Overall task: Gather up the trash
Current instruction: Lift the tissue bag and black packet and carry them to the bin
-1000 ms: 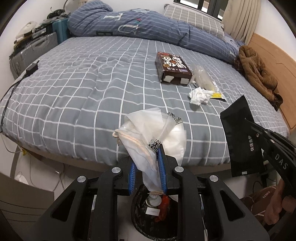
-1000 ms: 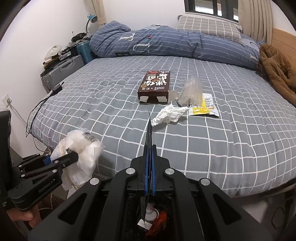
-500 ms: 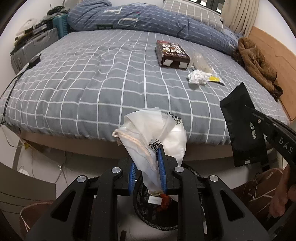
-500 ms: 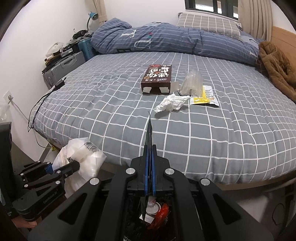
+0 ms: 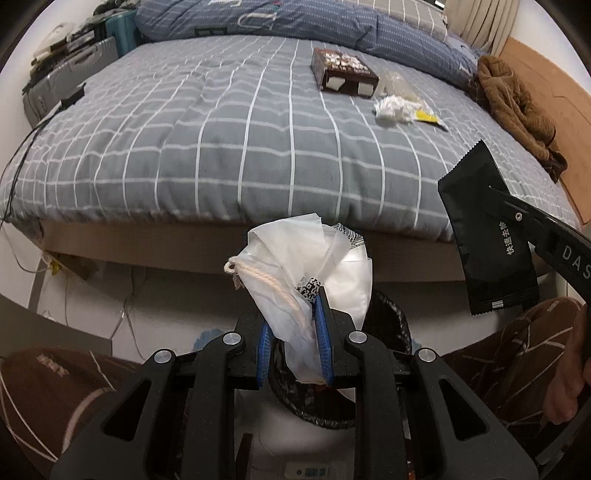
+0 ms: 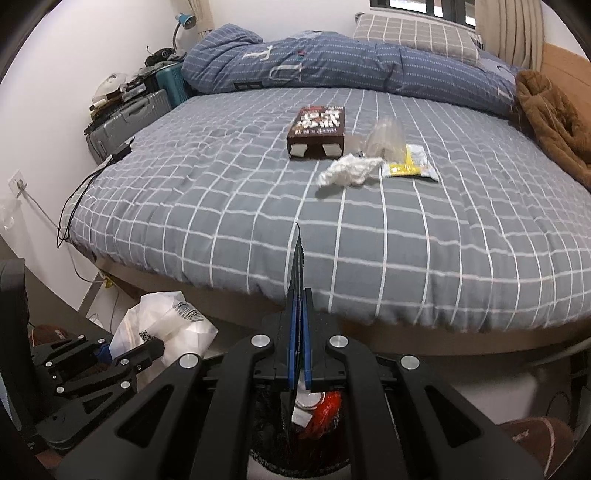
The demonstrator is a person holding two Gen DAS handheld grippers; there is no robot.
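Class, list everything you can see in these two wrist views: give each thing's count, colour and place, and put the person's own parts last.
bed: one, grey checked cover, fills the view
duvet: one, blue, bunched at the far end
pillow: one, grey checked, behind the duvet
brown garment: one, right edge of the bed
snack box: one, dark brown, mid-bed
crumpled tissue: one, white, beside the box
clear wrapper: one, behind the tissue
yellow packet: one, right of the tissue
suitcases: grey and teal, left of the bed
trash bin: one, black, on the floor
white plastic bag: one, in the left gripper
black sachet: one, in the right gripper
hand: right edge
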